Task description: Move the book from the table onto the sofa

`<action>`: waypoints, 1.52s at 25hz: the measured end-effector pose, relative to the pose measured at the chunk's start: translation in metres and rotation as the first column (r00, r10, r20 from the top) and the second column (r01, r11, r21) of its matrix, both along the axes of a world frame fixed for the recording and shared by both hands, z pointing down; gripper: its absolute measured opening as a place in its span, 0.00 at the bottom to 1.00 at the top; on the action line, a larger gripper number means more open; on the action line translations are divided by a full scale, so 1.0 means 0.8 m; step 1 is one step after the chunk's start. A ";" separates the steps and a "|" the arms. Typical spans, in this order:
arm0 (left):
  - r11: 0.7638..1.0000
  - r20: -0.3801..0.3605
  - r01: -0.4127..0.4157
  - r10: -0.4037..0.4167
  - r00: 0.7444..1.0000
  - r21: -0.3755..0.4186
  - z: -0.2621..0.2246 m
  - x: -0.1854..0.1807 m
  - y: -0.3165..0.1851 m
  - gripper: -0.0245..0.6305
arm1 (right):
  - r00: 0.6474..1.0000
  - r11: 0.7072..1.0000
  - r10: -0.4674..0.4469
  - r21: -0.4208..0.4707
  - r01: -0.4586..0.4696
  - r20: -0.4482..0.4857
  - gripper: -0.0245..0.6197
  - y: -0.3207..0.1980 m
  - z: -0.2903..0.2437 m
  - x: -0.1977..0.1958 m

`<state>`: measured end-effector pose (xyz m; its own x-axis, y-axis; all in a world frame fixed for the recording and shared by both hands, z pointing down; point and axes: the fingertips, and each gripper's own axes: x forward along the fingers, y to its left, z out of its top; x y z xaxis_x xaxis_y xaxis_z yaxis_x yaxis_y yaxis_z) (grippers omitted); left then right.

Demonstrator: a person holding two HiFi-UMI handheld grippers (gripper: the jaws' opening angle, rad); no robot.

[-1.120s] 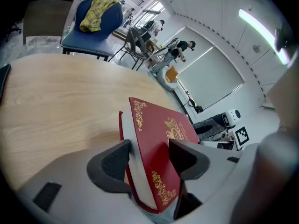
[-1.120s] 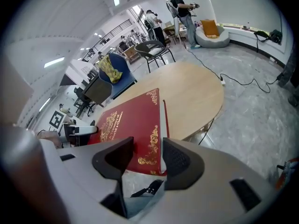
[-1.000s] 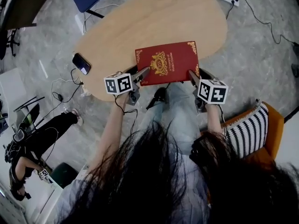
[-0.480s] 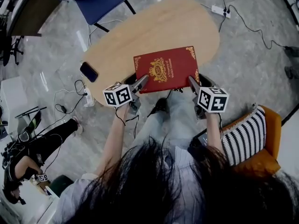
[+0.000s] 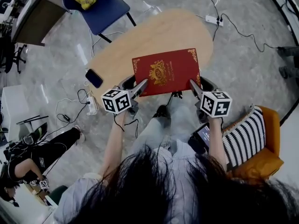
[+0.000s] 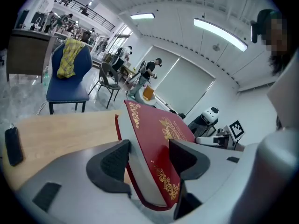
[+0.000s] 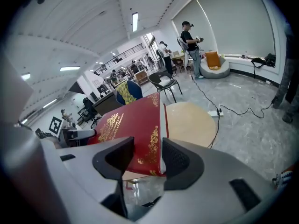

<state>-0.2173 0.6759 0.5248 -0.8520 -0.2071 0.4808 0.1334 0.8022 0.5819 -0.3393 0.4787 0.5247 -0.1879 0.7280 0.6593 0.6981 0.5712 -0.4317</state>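
A thick red book [image 5: 166, 71] with gold ornaments hangs in the air above the near end of the oval wooden table [image 5: 154, 36]. My left gripper [image 5: 140, 85] is shut on its near left corner, and my right gripper [image 5: 192, 85] is shut on its near right corner. In the left gripper view the book [image 6: 154, 125] stands tilted between the dark pads of the left gripper [image 6: 149, 160]. The right gripper view shows the book's corner [image 7: 140, 125] clamped in the right gripper [image 7: 148, 157], with the table [image 7: 189, 122] below and beyond.
A dark phone [image 5: 94, 78] lies at the table's left edge. A blue chair [image 5: 100, 6] with a yellow cloth stands behind the table. An orange seat with a striped cushion [image 5: 254, 141] is at my right. Cables and a power strip [image 5: 214, 20] cross the floor.
Both grippers have risen together with the book, lifting it off the table. The table now looks smaller and farther below.
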 end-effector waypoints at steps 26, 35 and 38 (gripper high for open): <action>0.984 0.146 -0.171 0.175 0.974 -0.043 -0.087 0.054 -0.038 0.44 | 0.977 0.982 0.190 -0.028 -0.188 0.092 0.35 -0.065 -0.088 0.108; 0.953 0.151 -0.304 0.303 0.941 -0.020 -0.081 0.048 -0.091 0.44 | 0.946 0.950 0.309 0.023 -0.312 0.093 0.35 -0.130 -0.088 0.147; 0.941 0.155 -0.339 0.337 0.929 -0.011 -0.085 0.039 -0.111 0.44 | 0.931 0.933 0.355 0.022 -0.358 0.091 0.35 -0.152 -0.091 0.148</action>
<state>-0.1859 0.5867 0.4569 -0.7929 -0.5019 0.3455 -0.2350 0.7751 0.5865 -0.2209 0.3567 0.4518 -0.4860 0.5777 0.6558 0.4782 0.8039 -0.3537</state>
